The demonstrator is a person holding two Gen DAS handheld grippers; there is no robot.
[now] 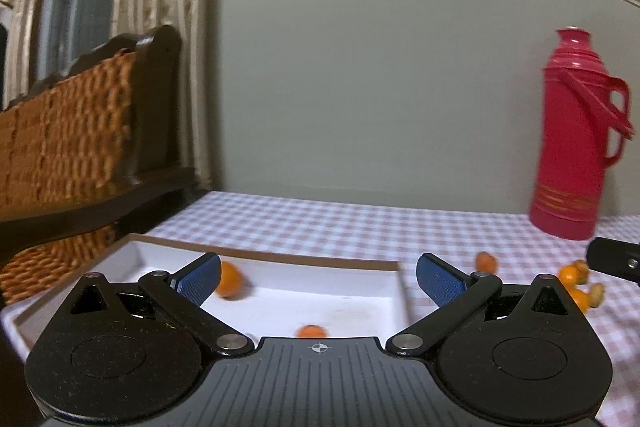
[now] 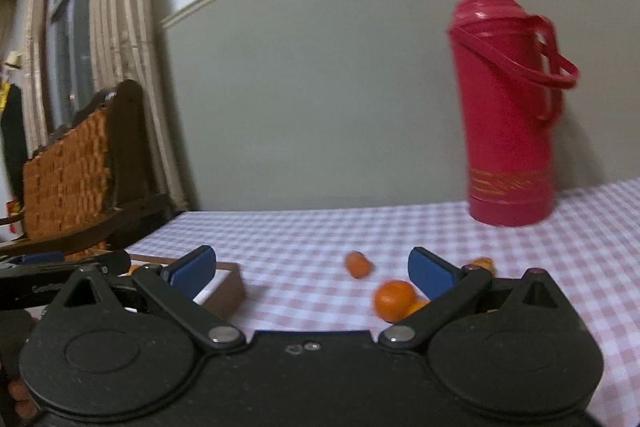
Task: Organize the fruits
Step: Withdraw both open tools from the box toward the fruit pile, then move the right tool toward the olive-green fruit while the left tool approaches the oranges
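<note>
While both hand-held grippers (image 1: 318,277) (image 2: 310,273) gape empty, a checked tablecloth (image 1: 320,223) meets a grey wall (image 1: 380,87)

Left gripper (image 1: 318,277) held level, jaws spread wide, nothing between the blue pads. Right gripper (image 2: 312,269) likewise level and wide apart, empty, just right of the left.

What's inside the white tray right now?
Two orange fruits lie in the white tray: one near its far wall, one nearer, partly hidden by the left gripper. The gripper's body covers the tray's near part.
</note>
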